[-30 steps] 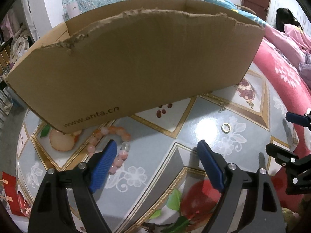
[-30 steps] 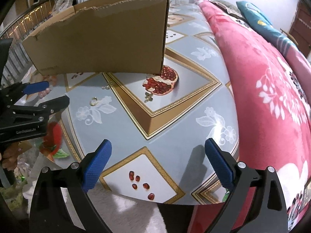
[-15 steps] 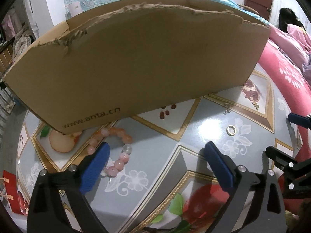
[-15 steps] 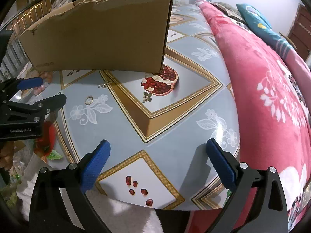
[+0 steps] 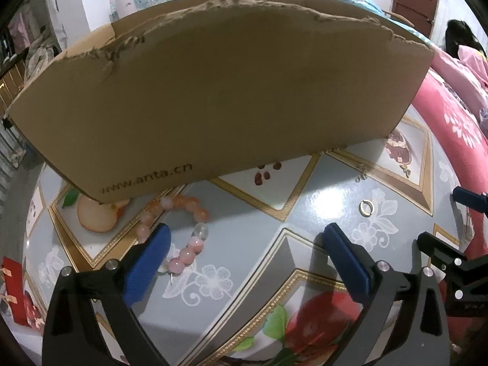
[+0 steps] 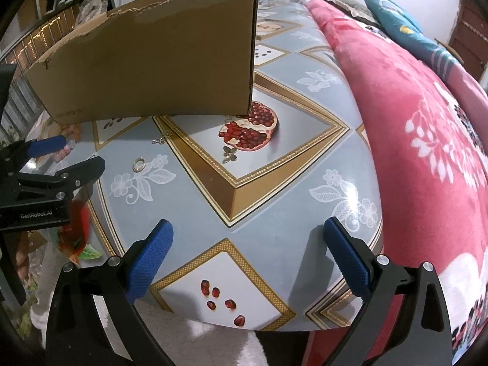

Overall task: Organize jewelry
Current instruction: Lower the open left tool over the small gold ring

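Observation:
A pink bead bracelet (image 5: pixel 180 231) lies on the patterned table just ahead of my left gripper's left finger. A gold ring (image 5: pixel 366 207) lies to the right; it also shows in the right wrist view (image 6: pixel 138 164). A small silver earring (image 6: pixel 161 138) and a gold charm (image 6: pixel 229 154) lie near the cardboard box (image 5: pixel 219 97). My left gripper (image 5: pixel 244 259) is open and empty, low over the table. My right gripper (image 6: pixel 245 256) is open and empty above the table's near edge.
The open-topped cardboard box (image 6: pixel 152 64) stands at the back of the table (image 6: pixel 274 189). A pink floral blanket (image 6: pixel 427 137) lies along the right. The left gripper's body (image 6: pixel 45 183) shows at the left of the right wrist view.
My left gripper has drawn back slightly and lifted, so the bracelet shows more fully. My right gripper has shifted a little; the box looks closer. Both stay open.

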{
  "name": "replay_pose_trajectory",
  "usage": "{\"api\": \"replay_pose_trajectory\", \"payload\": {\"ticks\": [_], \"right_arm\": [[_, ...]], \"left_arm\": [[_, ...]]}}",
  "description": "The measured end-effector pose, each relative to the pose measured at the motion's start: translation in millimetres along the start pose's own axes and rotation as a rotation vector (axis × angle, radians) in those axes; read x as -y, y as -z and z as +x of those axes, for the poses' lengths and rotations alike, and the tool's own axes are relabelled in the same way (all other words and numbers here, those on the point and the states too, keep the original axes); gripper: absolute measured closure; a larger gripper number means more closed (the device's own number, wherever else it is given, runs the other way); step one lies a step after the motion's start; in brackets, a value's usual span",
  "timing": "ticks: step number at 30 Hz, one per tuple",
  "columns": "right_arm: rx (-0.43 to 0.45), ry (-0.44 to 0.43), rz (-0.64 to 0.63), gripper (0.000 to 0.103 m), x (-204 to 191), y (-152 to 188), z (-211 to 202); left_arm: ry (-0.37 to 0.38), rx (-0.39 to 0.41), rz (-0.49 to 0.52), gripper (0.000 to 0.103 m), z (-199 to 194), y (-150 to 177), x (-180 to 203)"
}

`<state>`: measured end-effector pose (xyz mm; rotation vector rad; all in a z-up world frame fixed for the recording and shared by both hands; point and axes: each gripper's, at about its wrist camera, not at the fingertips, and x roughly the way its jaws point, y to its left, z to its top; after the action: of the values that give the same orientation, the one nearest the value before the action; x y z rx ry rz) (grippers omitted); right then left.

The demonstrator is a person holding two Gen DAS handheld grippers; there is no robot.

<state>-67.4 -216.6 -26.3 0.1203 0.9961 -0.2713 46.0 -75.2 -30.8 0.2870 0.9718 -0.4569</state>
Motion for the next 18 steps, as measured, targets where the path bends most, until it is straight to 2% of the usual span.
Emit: {"api": "replay_pose_trajectory", "payload": {"ticks": [18], "right_arm": [[-0.014,0.012,0.021,0.008,-1.3,-1.6,1.1]], "left_arm": [[0.002,-0.058,0.004,0.004,2.2,-17.3,-1.4]]}}
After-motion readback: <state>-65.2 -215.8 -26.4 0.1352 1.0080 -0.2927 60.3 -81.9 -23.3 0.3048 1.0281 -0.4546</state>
